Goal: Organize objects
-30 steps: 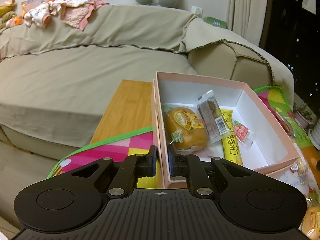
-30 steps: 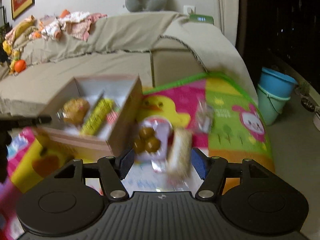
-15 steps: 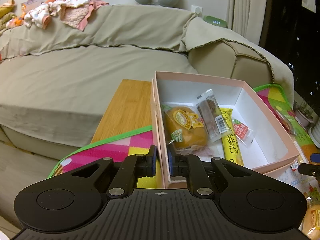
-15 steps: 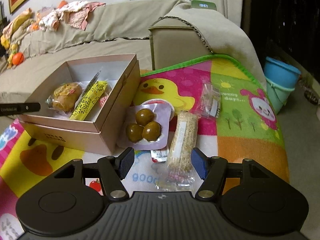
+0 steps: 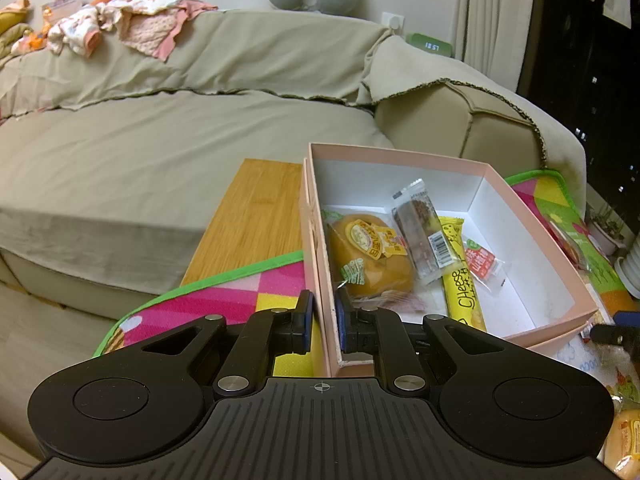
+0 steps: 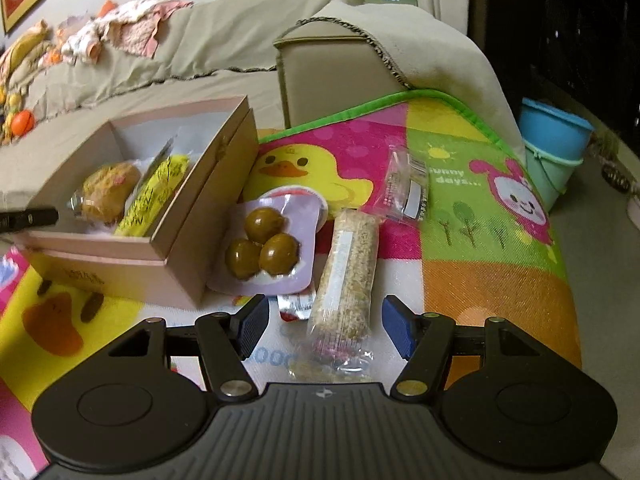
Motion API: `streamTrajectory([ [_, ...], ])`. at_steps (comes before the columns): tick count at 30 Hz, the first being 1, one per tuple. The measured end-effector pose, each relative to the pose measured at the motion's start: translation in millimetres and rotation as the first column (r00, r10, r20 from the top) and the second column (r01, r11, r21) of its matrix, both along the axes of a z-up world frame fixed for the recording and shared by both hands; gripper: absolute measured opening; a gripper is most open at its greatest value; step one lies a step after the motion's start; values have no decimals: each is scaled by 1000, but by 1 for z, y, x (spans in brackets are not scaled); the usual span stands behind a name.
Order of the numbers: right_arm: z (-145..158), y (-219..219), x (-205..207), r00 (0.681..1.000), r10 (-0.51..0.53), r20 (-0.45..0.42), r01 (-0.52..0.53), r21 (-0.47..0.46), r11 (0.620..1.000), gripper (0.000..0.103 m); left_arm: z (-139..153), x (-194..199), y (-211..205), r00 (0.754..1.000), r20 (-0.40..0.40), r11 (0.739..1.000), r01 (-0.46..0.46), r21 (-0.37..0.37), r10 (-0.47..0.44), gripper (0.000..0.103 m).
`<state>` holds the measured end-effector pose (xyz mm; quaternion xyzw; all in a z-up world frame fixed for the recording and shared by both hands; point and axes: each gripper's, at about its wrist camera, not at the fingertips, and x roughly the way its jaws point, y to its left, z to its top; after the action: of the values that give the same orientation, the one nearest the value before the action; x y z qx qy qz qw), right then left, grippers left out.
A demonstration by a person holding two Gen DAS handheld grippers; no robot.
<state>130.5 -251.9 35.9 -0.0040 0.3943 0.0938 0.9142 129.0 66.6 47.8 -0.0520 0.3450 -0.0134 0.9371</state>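
A pink box (image 5: 404, 156) stands open on the colourful play mat (image 5: 224, 300). It holds a bun (image 5: 370, 256), a brown bar (image 5: 420, 228), a yellow cheese stick (image 5: 460, 276) and a small red packet (image 5: 482, 262). My left gripper (image 5: 323, 320) is shut on the box's near wall. In the right wrist view the box (image 6: 200, 216) is at left. My right gripper (image 6: 324, 328) is open around the near end of a long grain bar (image 6: 348, 276). A purple pack of three brown eggs (image 6: 264, 248) and a clear wrapped snack (image 6: 406, 188) lie beside it.
A beige sofa (image 5: 160, 140) with clothes (image 5: 120, 32) lies behind the mat. A wooden board (image 5: 256, 216) shows left of the box. Blue and green buckets (image 6: 554, 148) stand on the floor at right. Another bun (image 5: 624, 440) lies at the mat's right edge.
My right gripper has moved forward and down, so its open fingers now flank the grain bar's near end. My left gripper has held still on the box wall.
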Motion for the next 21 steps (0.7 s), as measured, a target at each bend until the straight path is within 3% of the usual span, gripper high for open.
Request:
streamTrajectory([
  [5, 1, -12, 22, 998, -66, -17, 67, 60, 996, 56, 0, 0, 0, 1000, -4, 1000, -1, 4, 1, 14],
  [11, -4, -10, 38, 996, -63, -62, 66, 49, 997, 30, 1, 1, -1, 1000, -6, 1000, 1, 7, -1, 14],
  [15, 4, -9, 19, 998, -42, -54, 40, -25, 999, 28, 1, 1, -1, 1000, -4, 1000, 3, 4, -3, 14],
  [21, 21, -26, -27, 996, -42, -76, 43, 0, 999, 27, 1, 1, 0, 1000, -3, 1000, 3, 2, -3, 14],
])
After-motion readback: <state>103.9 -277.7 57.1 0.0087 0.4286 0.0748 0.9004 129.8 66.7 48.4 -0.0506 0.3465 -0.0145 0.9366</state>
